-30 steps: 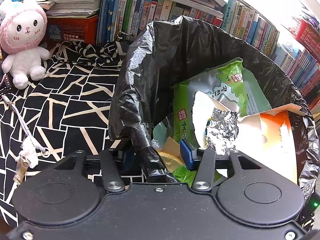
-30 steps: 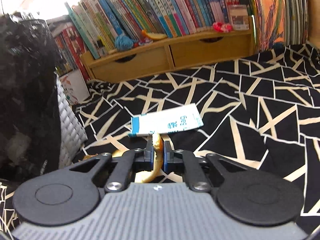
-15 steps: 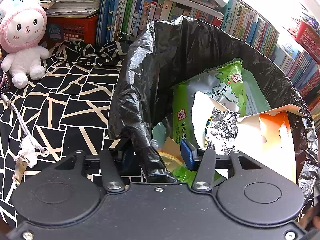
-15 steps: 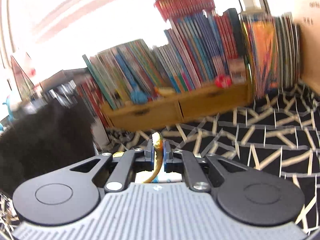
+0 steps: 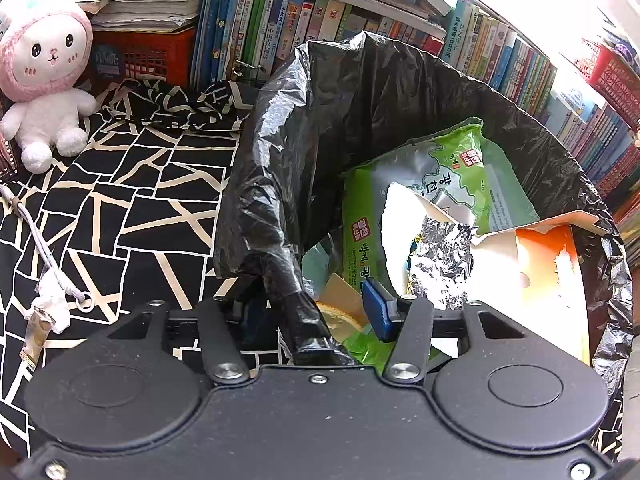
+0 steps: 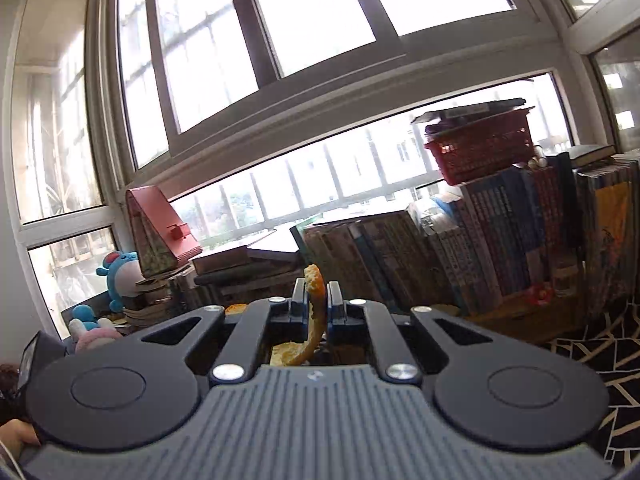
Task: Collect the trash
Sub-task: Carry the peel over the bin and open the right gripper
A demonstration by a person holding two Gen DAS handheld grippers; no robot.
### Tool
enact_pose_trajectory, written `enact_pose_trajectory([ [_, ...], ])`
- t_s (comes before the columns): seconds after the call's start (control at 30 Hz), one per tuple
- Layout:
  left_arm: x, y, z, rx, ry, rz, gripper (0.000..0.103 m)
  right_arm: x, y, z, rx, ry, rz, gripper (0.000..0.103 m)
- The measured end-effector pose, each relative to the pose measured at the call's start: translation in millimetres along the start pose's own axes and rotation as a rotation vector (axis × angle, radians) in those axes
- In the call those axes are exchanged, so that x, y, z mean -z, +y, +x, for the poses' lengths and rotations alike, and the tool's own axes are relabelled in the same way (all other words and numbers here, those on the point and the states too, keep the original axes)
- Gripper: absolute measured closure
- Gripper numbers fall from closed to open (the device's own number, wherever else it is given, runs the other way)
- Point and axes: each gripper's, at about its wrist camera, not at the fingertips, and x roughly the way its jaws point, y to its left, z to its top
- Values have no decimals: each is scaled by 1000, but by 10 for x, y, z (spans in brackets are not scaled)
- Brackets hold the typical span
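In the left wrist view a bin lined with a black trash bag point(image 5: 360, 100) holds a green snack wrapper point(image 5: 452, 176), crumpled foil point(image 5: 444, 256) and a torn orange-and-white carton point(image 5: 540, 264). My left gripper point(image 5: 314, 312) is open and straddles the bag's near rim. Its blue right pad point(image 5: 378, 310) is inside the bin and its left finger is hidden behind the plastic. In the right wrist view my right gripper point(image 6: 316, 292) is shut on a curled strip of orange peel point(image 6: 314, 280), held high and tilted up towards the windows.
A black-and-white patterned cloth point(image 5: 120, 200) covers the surface left of the bin. On it sit a pink-and-white plush bunny point(image 5: 44, 76), a grey cable point(image 5: 36, 232) and a tissue scrap point(image 5: 52, 304). Rows of books point(image 5: 280, 20) stand behind. A red basket point(image 6: 480, 148) tops another book row.
My right gripper has risen and tilted upward with the peel; the cloth and the white-and-blue packet have dropped out of its view. The left gripper has stayed at the bag's rim.
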Motion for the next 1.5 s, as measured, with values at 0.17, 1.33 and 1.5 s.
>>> enact_pose_trajectory([
  [0.17, -1, 2, 2, 3, 0, -1, 53, 48, 302, 153, -68, 26, -22, 91],
  [1.33, -7, 4, 6, 7, 0, -2, 51, 638, 747, 737, -144, 228, -78, 84],
  [1.5, -9, 3, 7, 8, 0, -2, 51, 625, 739, 701, -155, 220, -78, 62],
])
